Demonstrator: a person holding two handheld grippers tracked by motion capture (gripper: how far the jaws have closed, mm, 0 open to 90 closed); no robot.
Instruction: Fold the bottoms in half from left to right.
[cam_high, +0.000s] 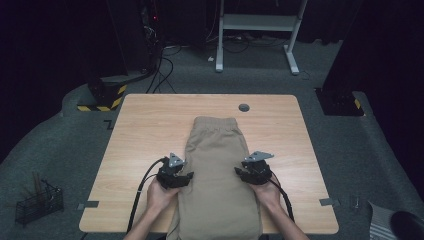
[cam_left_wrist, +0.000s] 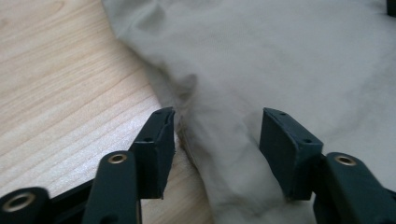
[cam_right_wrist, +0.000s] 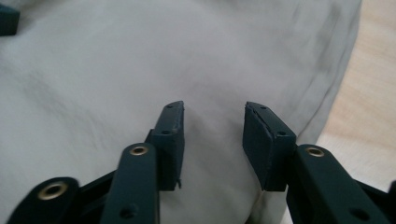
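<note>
A pair of khaki trousers (cam_high: 217, 165) lies folded lengthwise down the middle of the wooden table (cam_high: 150, 125), waistband at the far end and legs hanging over the near edge. My left gripper (cam_high: 182, 177) rests at the cloth's left edge. In the left gripper view its jaws (cam_left_wrist: 217, 114) stand open astride a raised fold of the trousers (cam_left_wrist: 261, 56), with bare table (cam_left_wrist: 60, 84) to the left. My right gripper (cam_high: 245, 172) sits at the right edge, and its jaws (cam_right_wrist: 214, 106) are open over flat cloth (cam_right_wrist: 140, 60) near the seam.
A round cable hole (cam_high: 243, 107) sits in the tabletop beyond the waistband. Grey tape marks (cam_high: 90, 204) lie near both front corners. A wire basket (cam_high: 39, 202) stands on the floor at left, and a white desk frame (cam_high: 260, 22) stands far behind.
</note>
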